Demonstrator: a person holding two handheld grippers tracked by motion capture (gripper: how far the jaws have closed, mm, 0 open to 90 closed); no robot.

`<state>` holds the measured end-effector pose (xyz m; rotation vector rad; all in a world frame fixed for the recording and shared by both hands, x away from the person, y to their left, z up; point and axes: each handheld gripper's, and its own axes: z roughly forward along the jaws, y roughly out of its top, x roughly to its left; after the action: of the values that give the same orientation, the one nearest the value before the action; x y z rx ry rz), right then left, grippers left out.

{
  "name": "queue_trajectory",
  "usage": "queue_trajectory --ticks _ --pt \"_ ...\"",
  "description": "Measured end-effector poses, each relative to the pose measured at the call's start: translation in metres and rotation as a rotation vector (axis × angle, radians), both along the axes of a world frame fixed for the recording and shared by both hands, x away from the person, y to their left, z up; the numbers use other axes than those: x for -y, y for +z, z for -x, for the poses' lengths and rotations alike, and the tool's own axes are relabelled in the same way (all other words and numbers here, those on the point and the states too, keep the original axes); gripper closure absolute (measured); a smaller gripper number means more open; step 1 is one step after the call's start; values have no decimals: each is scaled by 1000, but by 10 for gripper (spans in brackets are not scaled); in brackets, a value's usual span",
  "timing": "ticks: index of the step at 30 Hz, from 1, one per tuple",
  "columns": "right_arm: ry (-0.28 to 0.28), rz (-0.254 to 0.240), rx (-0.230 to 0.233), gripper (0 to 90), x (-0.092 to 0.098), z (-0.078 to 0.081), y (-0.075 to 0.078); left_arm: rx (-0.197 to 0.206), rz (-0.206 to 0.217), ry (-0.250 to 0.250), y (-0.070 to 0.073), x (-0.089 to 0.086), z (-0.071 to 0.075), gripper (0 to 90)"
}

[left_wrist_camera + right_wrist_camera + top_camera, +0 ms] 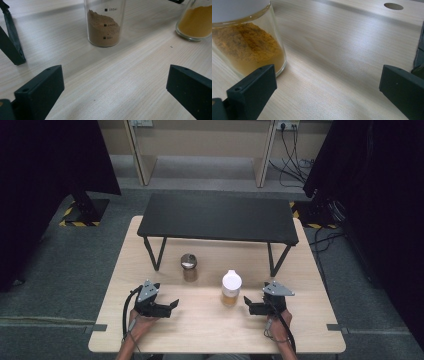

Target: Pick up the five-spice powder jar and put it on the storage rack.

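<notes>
Left tool (172, 304): wide, empty.
Right tool (247, 301): wide, empty, just beside capped jar (231, 289).
Risk: a careless sideways approach likely tips the jar.

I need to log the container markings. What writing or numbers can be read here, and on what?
"150ml": top graduation mark on the clear measuring beaker holding brown powder, in the left gripper view.
"100ml": probably the middle mark on the same beaker, but blurred.
Lowest mark on the beaker: too blurred to read.
White-lidded jar of orange powder: no readable label.
</notes>
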<state>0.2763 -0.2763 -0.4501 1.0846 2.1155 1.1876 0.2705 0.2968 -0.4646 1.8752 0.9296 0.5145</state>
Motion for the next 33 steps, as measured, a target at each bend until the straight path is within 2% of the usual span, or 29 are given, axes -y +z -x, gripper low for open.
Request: queue_trajectory --ticks 33 --pt "8 16 0 11 -2 -1 1 -3 -1 0 0 0 -1 2"
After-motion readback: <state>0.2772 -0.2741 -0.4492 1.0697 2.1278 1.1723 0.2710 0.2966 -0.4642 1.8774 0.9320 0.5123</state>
